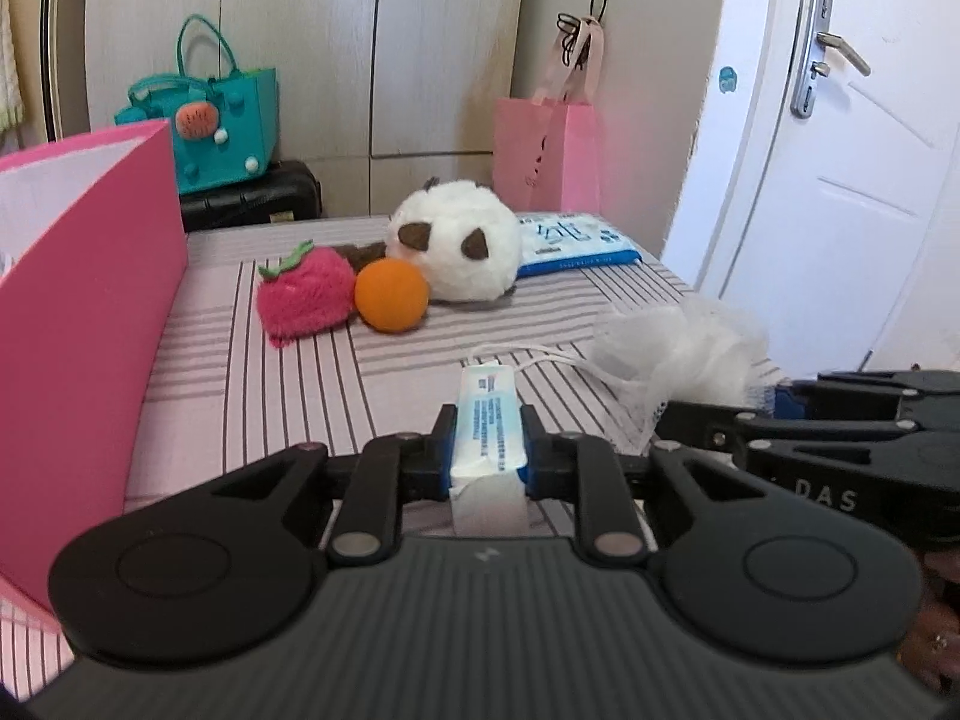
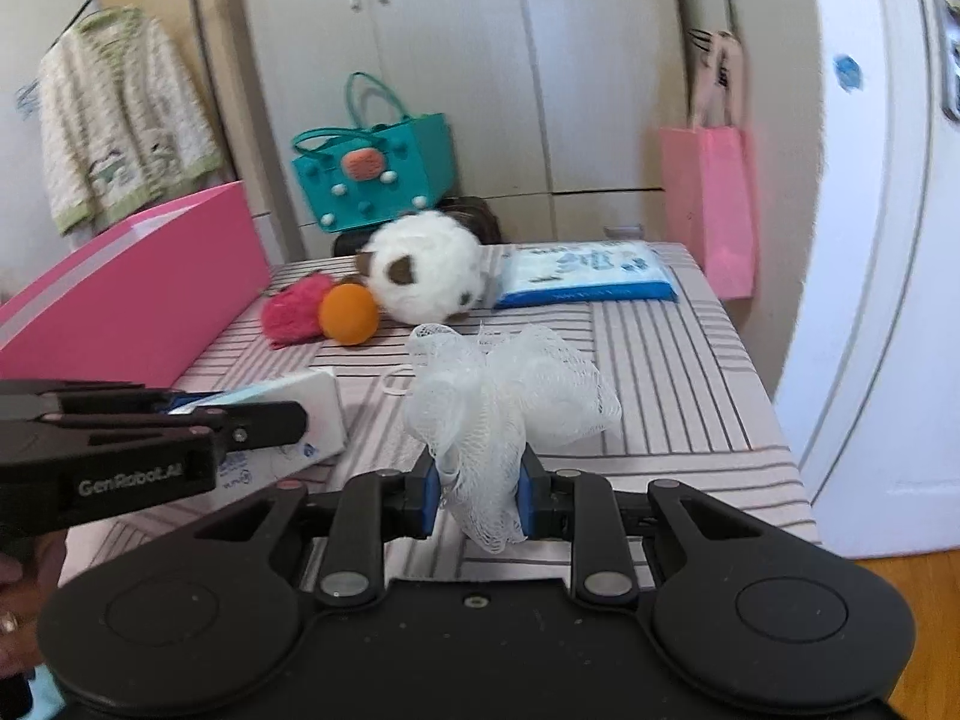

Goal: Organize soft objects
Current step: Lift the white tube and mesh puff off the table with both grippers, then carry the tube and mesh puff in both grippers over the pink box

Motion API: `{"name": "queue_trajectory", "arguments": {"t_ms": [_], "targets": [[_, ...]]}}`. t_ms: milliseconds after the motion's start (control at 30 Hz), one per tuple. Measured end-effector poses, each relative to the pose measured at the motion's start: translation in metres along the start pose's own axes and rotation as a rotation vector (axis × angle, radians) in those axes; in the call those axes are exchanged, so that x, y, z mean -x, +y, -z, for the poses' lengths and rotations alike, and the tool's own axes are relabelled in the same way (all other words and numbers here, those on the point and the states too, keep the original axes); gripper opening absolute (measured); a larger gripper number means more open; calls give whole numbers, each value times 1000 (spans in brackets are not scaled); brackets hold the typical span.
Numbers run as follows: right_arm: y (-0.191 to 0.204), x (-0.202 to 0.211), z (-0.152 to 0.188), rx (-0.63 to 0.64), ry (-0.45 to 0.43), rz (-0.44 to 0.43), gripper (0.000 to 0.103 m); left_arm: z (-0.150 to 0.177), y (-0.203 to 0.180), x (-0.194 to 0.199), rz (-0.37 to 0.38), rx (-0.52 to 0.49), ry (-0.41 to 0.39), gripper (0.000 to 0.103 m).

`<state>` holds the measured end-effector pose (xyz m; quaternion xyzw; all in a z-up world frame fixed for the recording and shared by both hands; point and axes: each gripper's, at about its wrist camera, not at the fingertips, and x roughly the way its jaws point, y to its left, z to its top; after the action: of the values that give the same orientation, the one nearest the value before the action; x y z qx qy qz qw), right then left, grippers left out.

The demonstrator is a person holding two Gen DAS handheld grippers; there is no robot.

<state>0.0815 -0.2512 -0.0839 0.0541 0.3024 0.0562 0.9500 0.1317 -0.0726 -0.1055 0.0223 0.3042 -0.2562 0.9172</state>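
On the striped tabletop (image 1: 288, 396), lower centre of each view, the left gripper (image 1: 486, 438) is clamped on a tissue pack (image 1: 487, 420) and the right gripper (image 2: 477, 495) on a mesh sponge (image 2: 510, 390), whose loose netting could slip free or snag in transit.
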Motion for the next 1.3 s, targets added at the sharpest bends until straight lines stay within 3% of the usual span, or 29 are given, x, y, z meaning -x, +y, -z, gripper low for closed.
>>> {"name": "queue_trajectory", "arguments": {"t_ms": [100, 300, 500, 667, 800, 1000, 1133, 1300], "targets": [[1, 9, -2, 26, 5, -25, 29, 3, 5, 6, 10, -1, 31, 19], [0, 14, -2, 33, -2, 8, 29, 12, 2, 3, -14, -57, 92, 20], [3, 14, -1, 40, -2, 17, 29, 12, 6, -4, -14, -25, 107, 22], [3, 13, 0, 46, 6, 15, 29, 10, 4, -6, -7, -57, 99, 17], [2, 16, -1, 48, 2, 8, 29, 10, -2, 5, 2, -115, 48, 17], [2, 20, 1, 72, 29, -28, 29, 12, 8, 17, 35, -108, 79, 17], [8, 30, 6, 93, 25, -119, 29, 18, 24, 24, 76, -74, 123, 17], [24, 35, 0, 144, 30, -170, 29, 24, 39, 39, 68, -57, 167, 17]]}}
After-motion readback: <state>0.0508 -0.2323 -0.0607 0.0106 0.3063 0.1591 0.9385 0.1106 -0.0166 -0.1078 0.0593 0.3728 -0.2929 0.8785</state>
